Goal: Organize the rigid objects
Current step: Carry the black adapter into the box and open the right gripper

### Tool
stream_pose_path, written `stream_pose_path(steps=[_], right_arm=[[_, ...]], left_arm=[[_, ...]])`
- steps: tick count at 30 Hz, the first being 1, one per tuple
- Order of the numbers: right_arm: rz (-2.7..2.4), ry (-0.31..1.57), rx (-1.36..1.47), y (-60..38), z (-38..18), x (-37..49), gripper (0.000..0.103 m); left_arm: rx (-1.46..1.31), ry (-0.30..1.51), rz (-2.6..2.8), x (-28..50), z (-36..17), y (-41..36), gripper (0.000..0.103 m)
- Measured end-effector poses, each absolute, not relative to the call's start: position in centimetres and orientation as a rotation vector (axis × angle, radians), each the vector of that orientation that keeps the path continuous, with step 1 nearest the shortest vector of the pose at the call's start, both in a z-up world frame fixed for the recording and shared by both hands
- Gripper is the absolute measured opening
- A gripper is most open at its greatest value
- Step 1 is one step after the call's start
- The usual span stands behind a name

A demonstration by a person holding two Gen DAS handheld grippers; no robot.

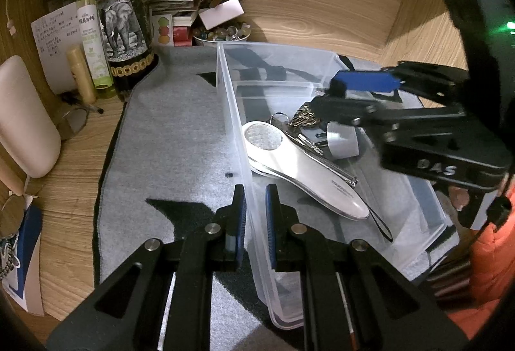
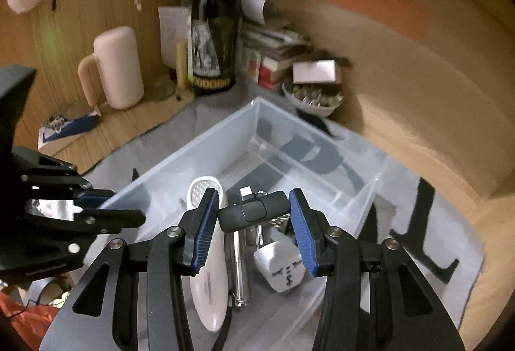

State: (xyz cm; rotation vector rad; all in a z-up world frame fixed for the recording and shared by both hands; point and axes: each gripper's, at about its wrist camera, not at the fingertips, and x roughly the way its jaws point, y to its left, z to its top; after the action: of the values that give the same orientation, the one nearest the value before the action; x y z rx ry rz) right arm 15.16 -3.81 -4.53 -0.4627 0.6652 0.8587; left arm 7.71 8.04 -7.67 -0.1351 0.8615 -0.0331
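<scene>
On the grey mat covering the wooden desk, a clear plastic bin was seen. Its near long wall was straddled by the left claw, one blue-padded finger outside and one inside; whether the pads pressed the wall cannot be told. Inside the bin lay a white handheld device, a silver rod, a white plug adapter and a bunch of keys, all packed close together. Above them, the right claw was held over the bin with its jaws parted, and a small black key fob sat crosswise between the pads, touched at its left end while a gap showed at the right. Toward 11 o'clock of the bin, a dark wine bottle with an elephant label stood upright, and a bowl of small trinkets sat at 12 o'clock beside the bin's far corner.
</scene>
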Motion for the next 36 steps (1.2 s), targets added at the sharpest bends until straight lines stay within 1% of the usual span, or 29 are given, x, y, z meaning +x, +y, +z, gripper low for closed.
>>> stream_pose_path(steps=[10,12,13,14,27,36], right_arm=[[0.874,0.761,-0.500,-2.4,-6.0,16.3,0.042],[0.869,0.777,-0.495,-2.4,-6.0,16.6,0.047],[0.864,0.780,-0.490,-2.5,-6.0,16.7,0.055],[0.862,0.775,-0.482,-2.6,-5.9,16.7,0.058],[0.832,0.654,-0.448,-5.3,-2.6,15.3,0.059],[0.733,0.592,-0.405,-9.3,-0.6,15.6,0.060]], left_arm=[[-0.134,0.861,-0.032,7.7,-7.7,8.0,0.010],[-0.133,0.861,-0.032,7.7,-7.7,8.0,0.010],[-0.133,0.861,-0.032,7.7,-7.7,8.0,0.010],[-0.133,0.862,-0.032,7.7,-7.7,8.0,0.010],[-0.130,0.861,-0.030,7.7,-7.7,7.9,0.010],[-0.130,0.861,-0.030,7.7,-7.7,7.9,0.010]])
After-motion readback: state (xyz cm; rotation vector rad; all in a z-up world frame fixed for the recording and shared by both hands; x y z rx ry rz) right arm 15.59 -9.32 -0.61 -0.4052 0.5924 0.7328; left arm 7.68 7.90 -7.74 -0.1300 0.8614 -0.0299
